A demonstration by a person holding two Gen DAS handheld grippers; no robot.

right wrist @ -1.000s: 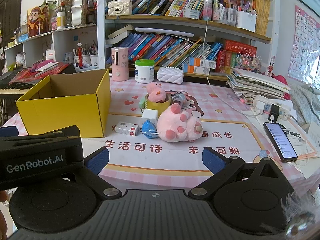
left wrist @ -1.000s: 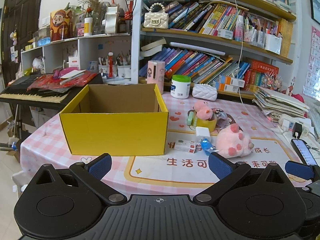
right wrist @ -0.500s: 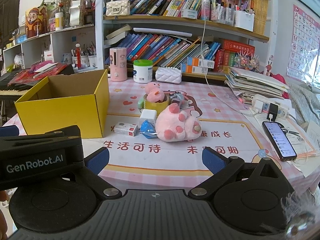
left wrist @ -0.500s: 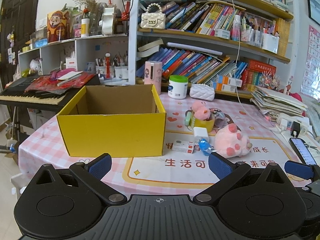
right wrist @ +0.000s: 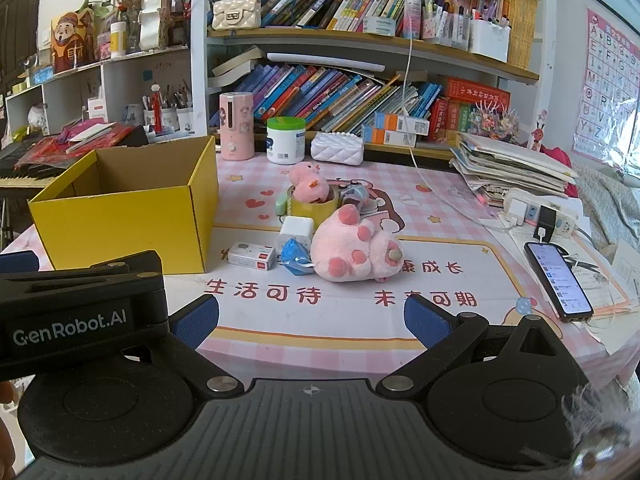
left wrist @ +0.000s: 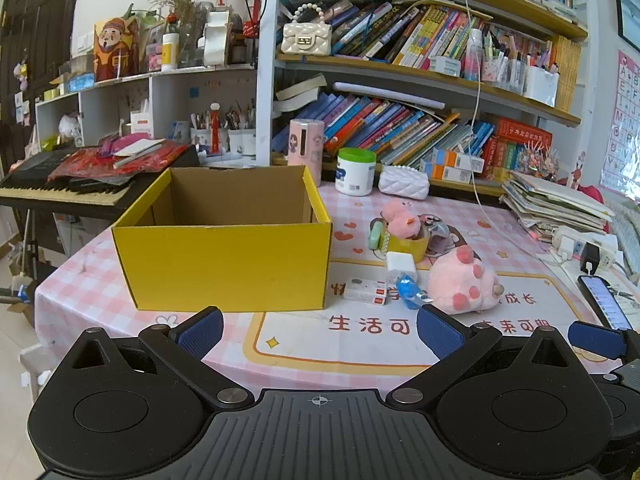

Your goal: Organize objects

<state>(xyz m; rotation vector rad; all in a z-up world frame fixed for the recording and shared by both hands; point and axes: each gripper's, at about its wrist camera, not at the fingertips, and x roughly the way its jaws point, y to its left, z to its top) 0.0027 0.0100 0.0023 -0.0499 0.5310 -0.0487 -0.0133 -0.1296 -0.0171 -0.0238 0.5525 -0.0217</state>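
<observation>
An open, empty yellow cardboard box (left wrist: 224, 264) (right wrist: 120, 224) stands on the pink checked table. To its right lies a cluster: a pink plush paw (left wrist: 464, 284) (right wrist: 356, 252), a white charger cube (left wrist: 400, 266) (right wrist: 296, 232), a small white-and-red box (left wrist: 366, 291) (right wrist: 252, 256), a blue wrapped item (left wrist: 410, 292) (right wrist: 296, 258), and a yellow tape roll holding a pink plush chick (left wrist: 402, 224) (right wrist: 310, 188). My left gripper (left wrist: 318, 330) is open at the near table edge, holding nothing. My right gripper (right wrist: 310, 318) is also open and empty, in front of the plush paw.
A phone (right wrist: 558, 280) lies at the right, beside a power strip (right wrist: 540, 214) and a stack of papers (right wrist: 512, 168). A white jar (right wrist: 285, 140), pink canister (right wrist: 236, 126) and white quilted pouch (right wrist: 338, 148) line the back. Bookshelves rise behind; a keyboard (left wrist: 60, 190) sits left.
Both views have shifted slightly; the box and cluster sit a little further left and farther off. Both grippers stay open and nothing on the table has moved.
</observation>
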